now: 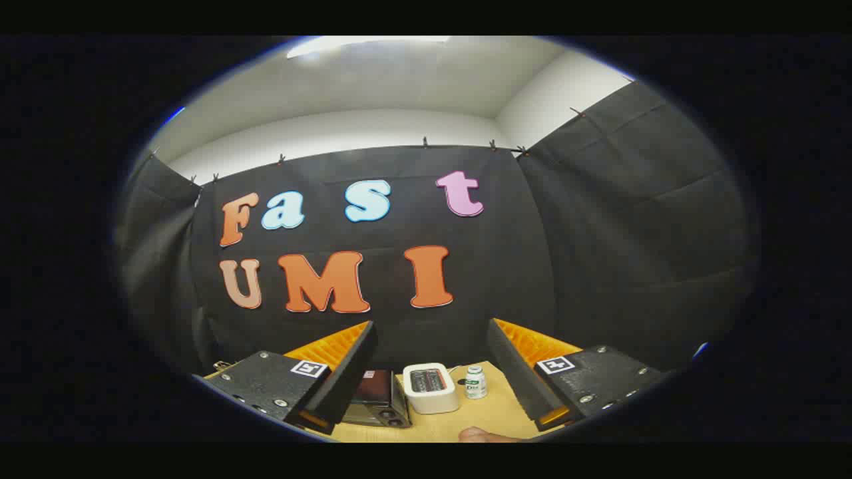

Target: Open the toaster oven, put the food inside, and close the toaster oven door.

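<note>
My gripper point(431, 339) is held high above the table with its two fingers wide apart and nothing between them. Far below, between the fingers, a dark toaster oven point(377, 398) stands on the wooden table point(492, 416), partly hidden behind the left finger point(346, 376); whether its door is open is too small to tell. A pale brownish piece of food point(482, 435) lies on the table just below the fingers, only its top edge showing.
A white pop-up toaster point(431, 387) stands right of the toaster oven. A small white bottle with a green label point(475, 382) stands beside it. Black cloth walls close in the booth at the back and on both sides.
</note>
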Motion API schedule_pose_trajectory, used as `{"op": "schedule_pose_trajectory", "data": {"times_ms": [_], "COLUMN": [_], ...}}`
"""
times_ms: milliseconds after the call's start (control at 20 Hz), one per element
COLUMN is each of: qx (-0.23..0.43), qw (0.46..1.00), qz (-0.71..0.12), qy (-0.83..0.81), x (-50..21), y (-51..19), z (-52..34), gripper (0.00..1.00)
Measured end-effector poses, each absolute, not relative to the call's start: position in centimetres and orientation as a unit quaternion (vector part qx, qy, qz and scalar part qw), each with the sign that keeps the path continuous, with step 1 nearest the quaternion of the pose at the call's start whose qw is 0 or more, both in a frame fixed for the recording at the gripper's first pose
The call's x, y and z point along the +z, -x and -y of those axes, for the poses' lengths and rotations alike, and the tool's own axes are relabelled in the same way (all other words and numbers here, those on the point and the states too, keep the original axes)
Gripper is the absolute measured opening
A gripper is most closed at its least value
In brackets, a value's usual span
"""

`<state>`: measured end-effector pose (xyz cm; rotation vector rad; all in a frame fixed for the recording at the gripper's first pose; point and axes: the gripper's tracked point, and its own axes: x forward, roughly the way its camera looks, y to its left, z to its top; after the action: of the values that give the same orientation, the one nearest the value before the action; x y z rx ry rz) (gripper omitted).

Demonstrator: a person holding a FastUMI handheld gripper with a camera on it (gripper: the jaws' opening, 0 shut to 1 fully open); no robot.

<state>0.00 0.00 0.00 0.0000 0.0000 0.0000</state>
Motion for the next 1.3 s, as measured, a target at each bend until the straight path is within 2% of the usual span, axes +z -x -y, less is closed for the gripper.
{"op": "schedule_pose_trajectory", "data": {"times_ms": [1300], "qx": [0.003], "qw": [1.0], "qz": [-0.008], "qy": [0.011], "x": [-1.2], "y": [0.4], "z": [0.6], "gripper": [0.98]}}
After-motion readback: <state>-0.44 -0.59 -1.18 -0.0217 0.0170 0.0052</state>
